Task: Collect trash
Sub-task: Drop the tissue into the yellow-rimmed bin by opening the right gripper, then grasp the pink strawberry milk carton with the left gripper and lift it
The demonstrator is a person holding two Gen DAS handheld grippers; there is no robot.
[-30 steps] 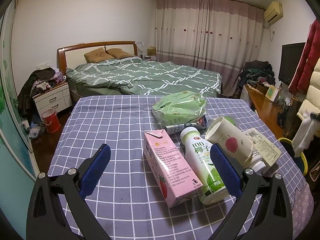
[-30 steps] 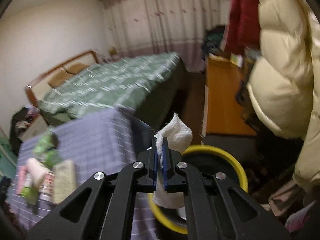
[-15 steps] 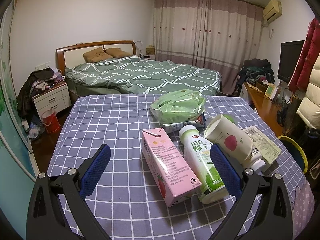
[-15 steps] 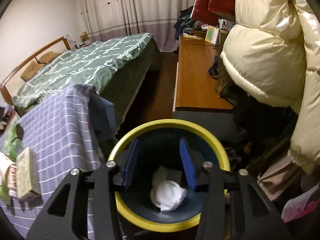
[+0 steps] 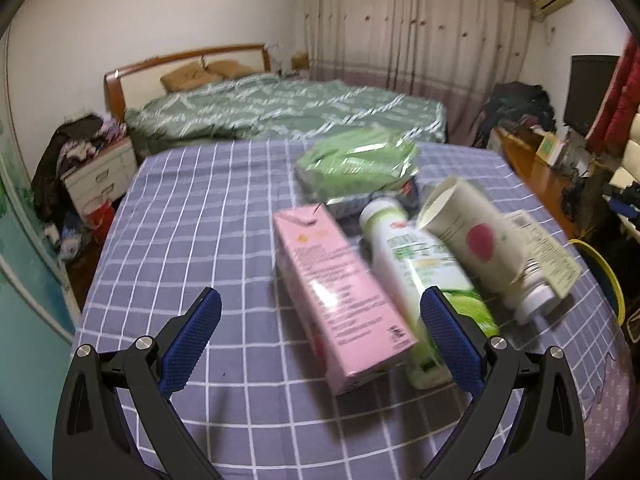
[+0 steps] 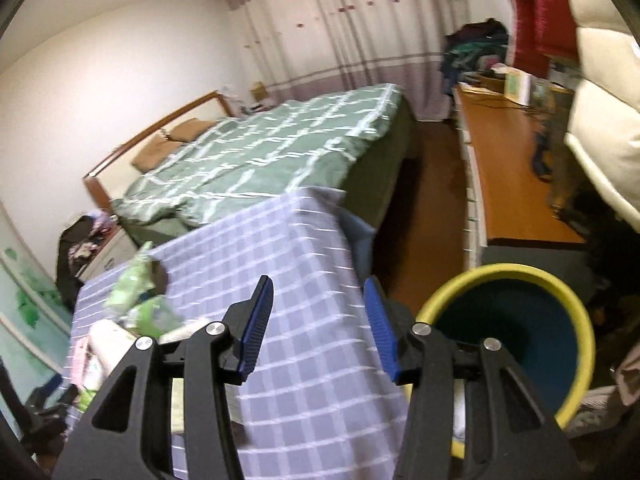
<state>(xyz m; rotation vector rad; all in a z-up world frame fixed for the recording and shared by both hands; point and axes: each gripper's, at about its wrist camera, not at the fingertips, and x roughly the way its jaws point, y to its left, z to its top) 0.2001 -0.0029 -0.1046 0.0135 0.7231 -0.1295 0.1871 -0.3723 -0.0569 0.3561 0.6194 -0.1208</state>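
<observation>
In my left wrist view, my left tongs [image 5: 320, 332] stand wide open with nothing gripped. Their far blue pad overlaps the lower end of the white-and-green bottle [image 5: 420, 276] at lower centre-right.

Nearest trash, centre frame: the pink carton [image 5: 340, 292], lying on its side on the checked tablecloth [image 5: 192, 220]. I judge it light and stiff if empty, with flat faces; take it across the two long side faces near mid-length. The bottle touches its right side. It is round and smooth plastic, so I expect it to roll or slip; grip across the body, not the cap.

Next, right of centre: the paper cup [image 5: 472, 232] lies tilted over the bottle, mouth toward the upper left. It will crush easily; pinch lightly at the rim. Beyond, upper centre: the green plastic bag [image 5: 356, 160], soft and crinkly; gather a fold.

In my right wrist view, my right tongs [image 6: 318, 324] have just been opening and hold nothing. The yellow-rimmed bin [image 6: 512, 320] sits at lower right, beside the table.
</observation>
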